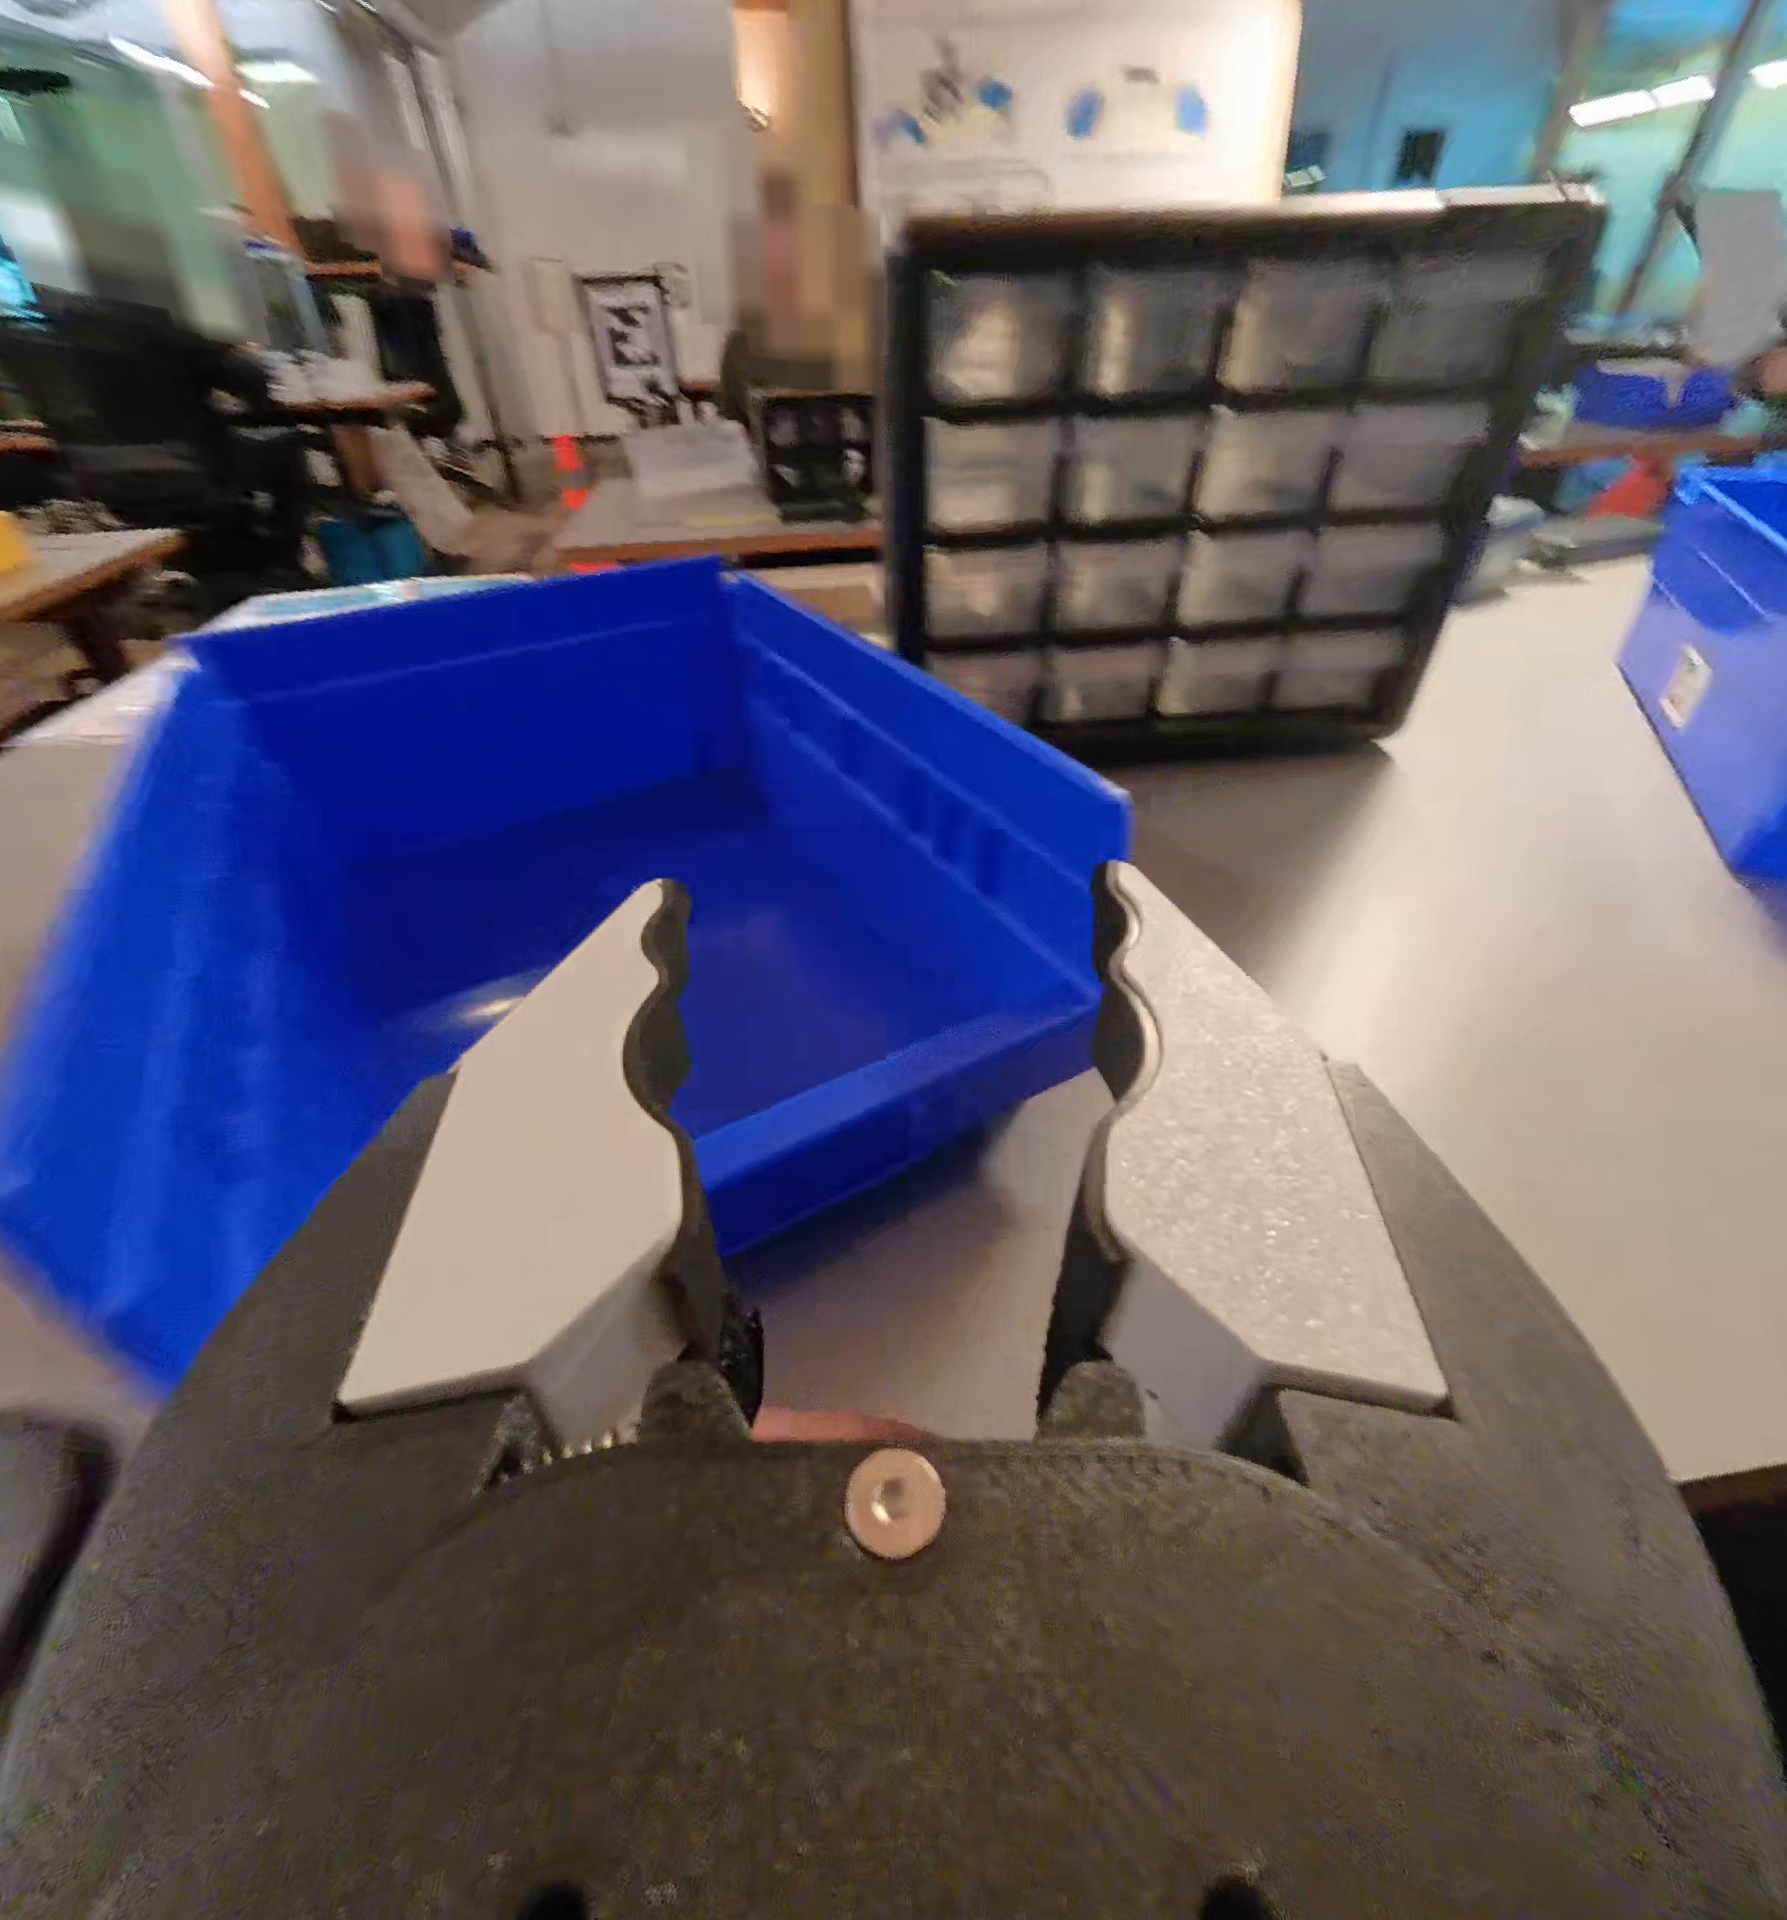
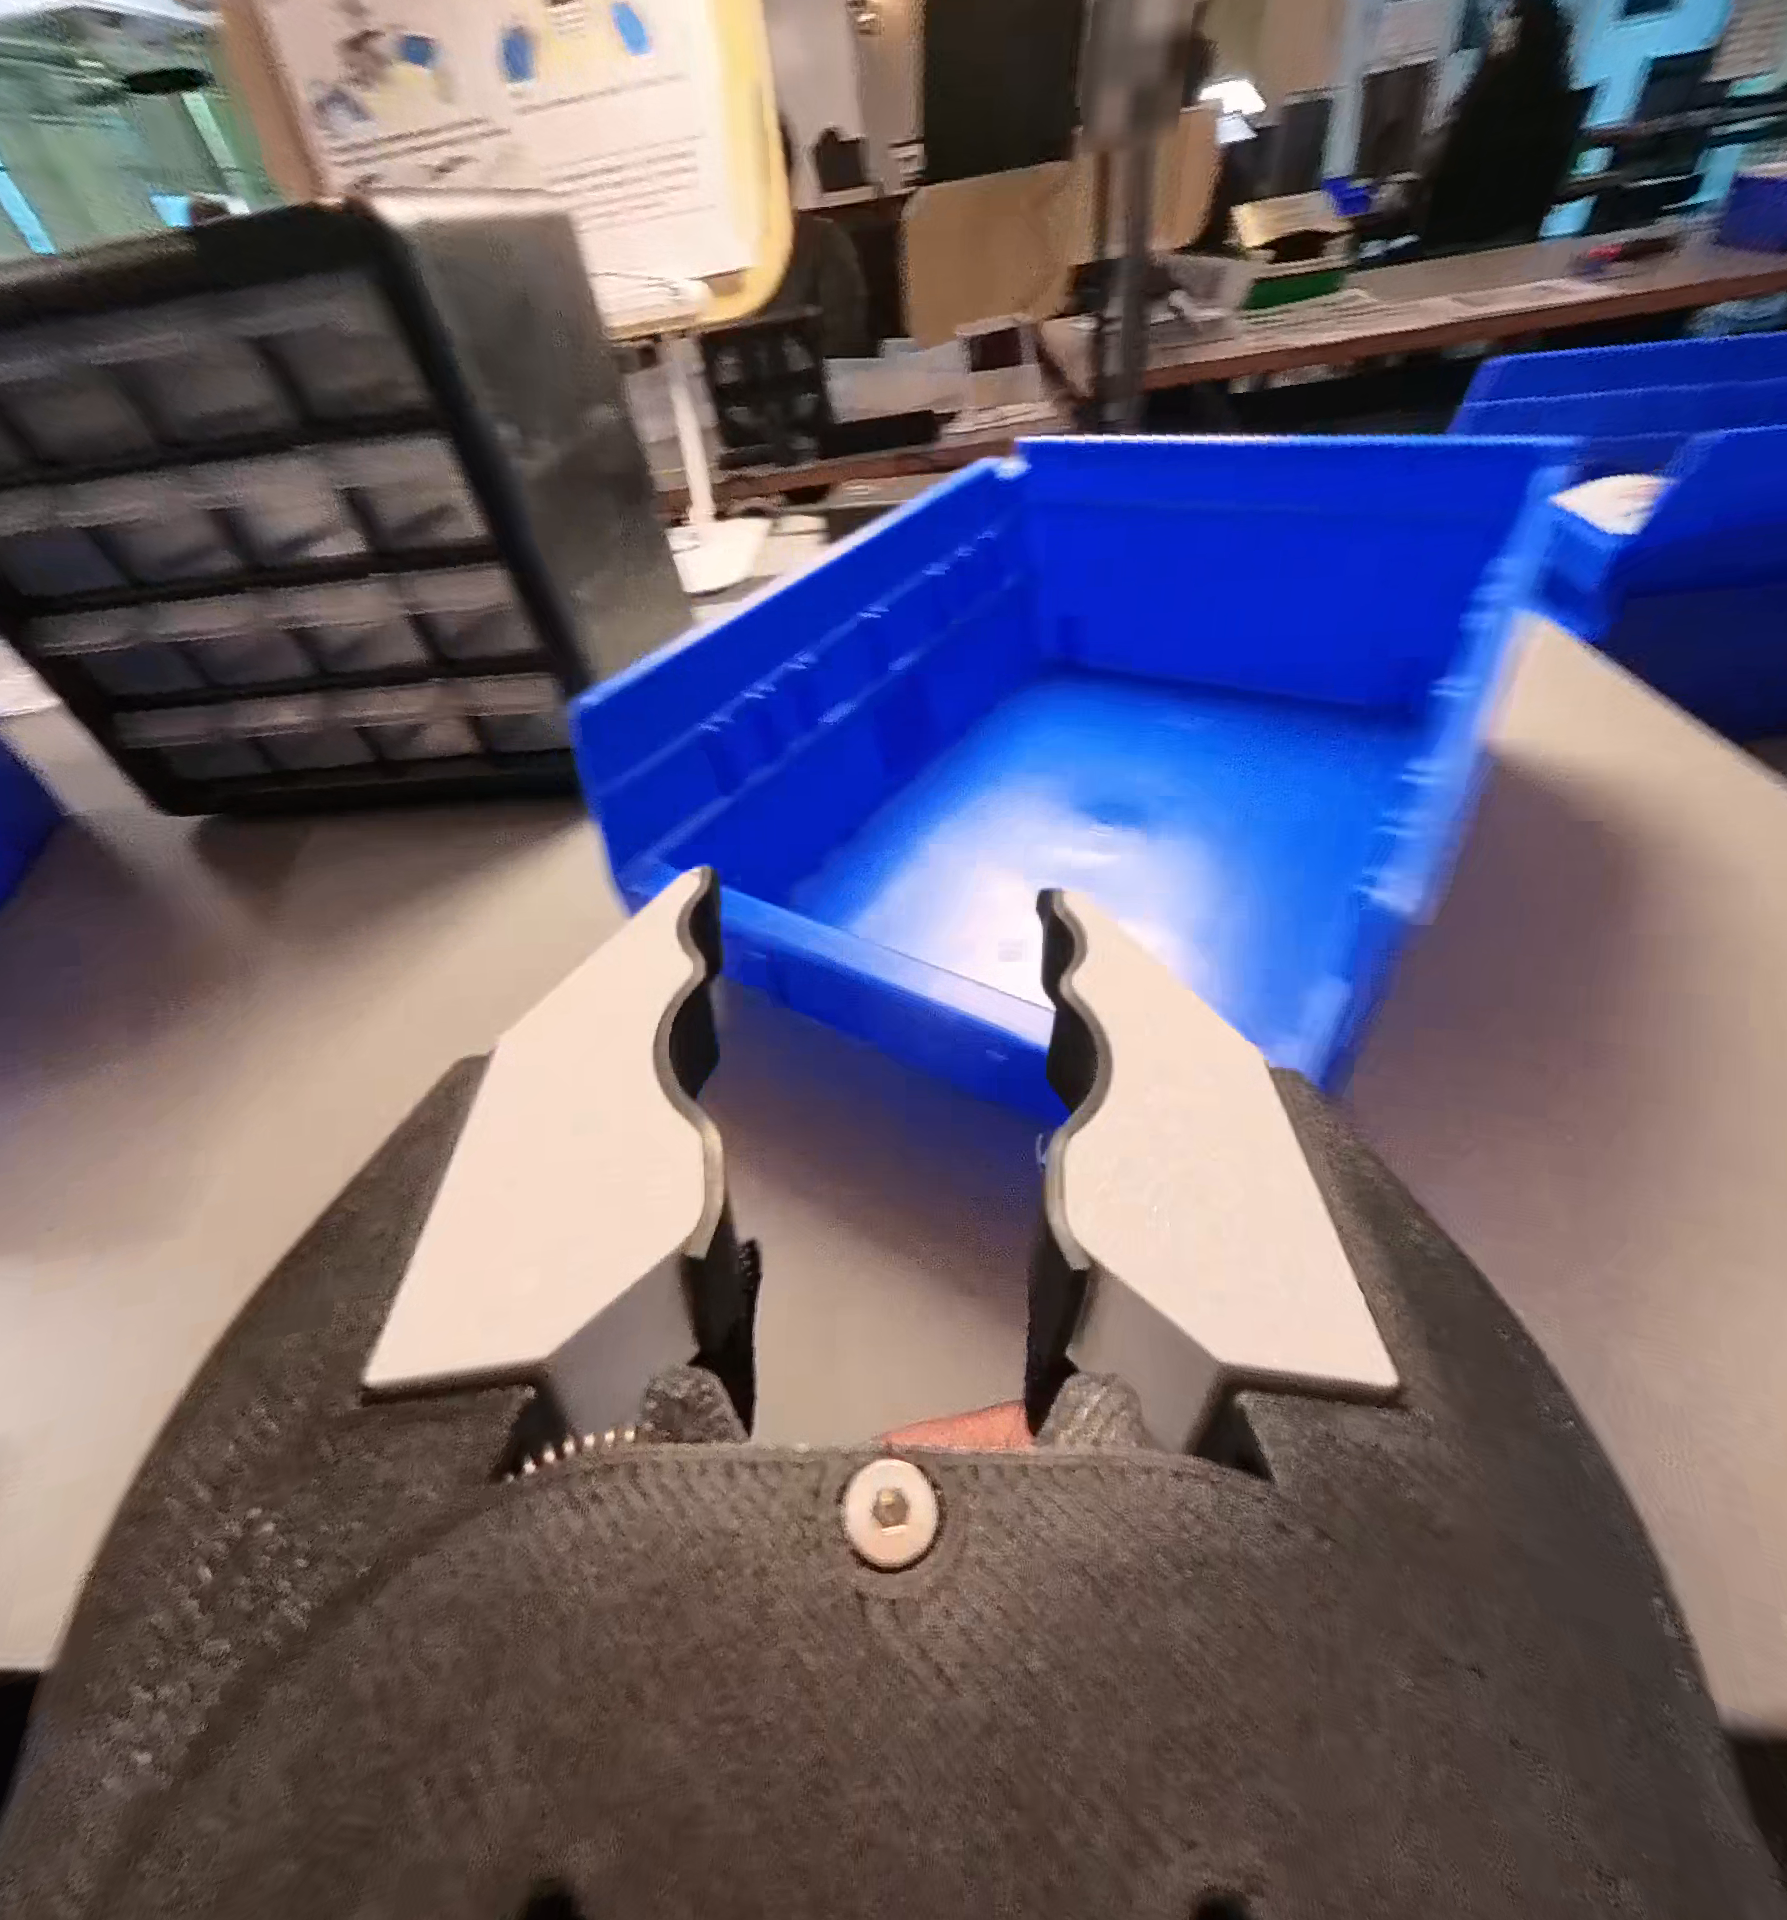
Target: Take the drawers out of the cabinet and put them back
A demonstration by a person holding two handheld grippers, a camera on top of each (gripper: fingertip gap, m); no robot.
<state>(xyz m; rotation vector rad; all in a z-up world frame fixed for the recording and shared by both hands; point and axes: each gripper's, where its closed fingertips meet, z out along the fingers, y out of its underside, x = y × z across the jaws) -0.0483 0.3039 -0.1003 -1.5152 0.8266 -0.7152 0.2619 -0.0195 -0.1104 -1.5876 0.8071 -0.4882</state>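
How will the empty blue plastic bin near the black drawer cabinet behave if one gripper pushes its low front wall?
The empty blue plastic bin probably slides easily: nothing weighs it down on the smooth grey table. Its moulded walls look stiff.

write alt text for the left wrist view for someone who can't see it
An open, empty claw points at an empty blue bin on a grey table. Behind the bin stands a black cabinet with a grid of clear drawers, all pushed in, and part of another blue bin sits at the right edge.
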